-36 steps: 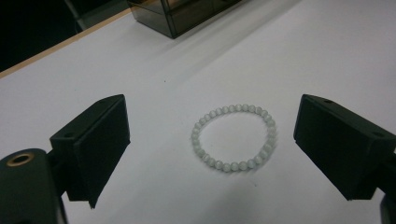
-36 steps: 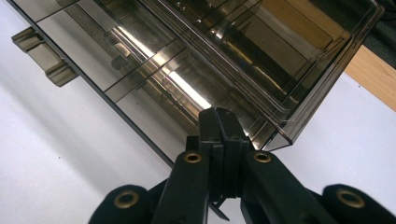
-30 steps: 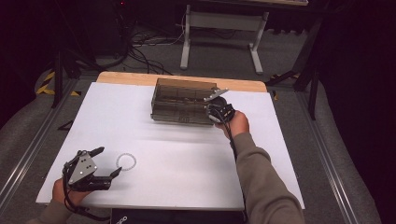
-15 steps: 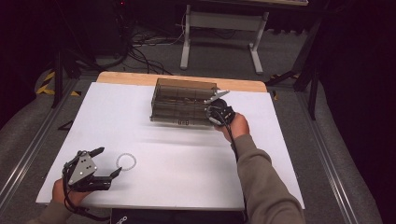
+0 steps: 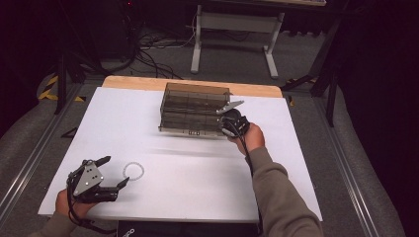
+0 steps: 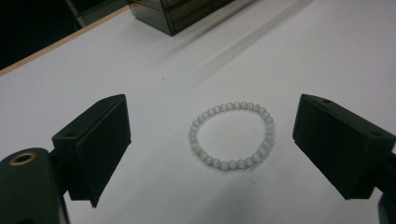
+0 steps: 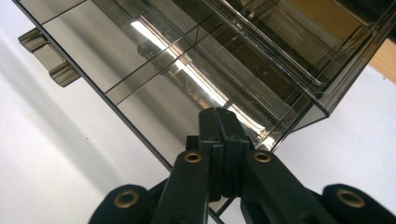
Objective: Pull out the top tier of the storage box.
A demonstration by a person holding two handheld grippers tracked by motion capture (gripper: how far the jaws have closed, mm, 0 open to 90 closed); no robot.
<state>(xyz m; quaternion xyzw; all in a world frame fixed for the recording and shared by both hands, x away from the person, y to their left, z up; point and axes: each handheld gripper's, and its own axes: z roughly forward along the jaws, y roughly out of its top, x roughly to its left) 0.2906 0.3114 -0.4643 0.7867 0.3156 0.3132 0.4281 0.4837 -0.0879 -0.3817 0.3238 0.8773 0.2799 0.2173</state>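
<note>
**Bracelet waiting between open jaws, box pinned at its corner**

Left gripper (image 5: pixel 111 173) sits near the table's front-left edge, jaws wide apart. The pale bead bracelet (image 6: pixel 232 135) lies flat on the white table (image 5: pixel 197 182), just ahead of the fingertips and centred between the two pads (image 6: pixel 105 140), touching neither.

Risk: closing from here could slide the loop or pinch only one side, since the beads lie flat and low; pads may scrape the table instead.

Right gripper (image 5: pixel 228 124) has its jaws pressed together, nothing seen between them. The tips rest against the near right corner of the smoky clear organiser box (image 5: pixel 195 108); contact looks likely, can't confirm.

Risk: a push here could skid the box.

Box compartments look empty; tinted walls and glare hide parts. A small handle (image 7: pixel 49 58) sticks out on the front.
</note>
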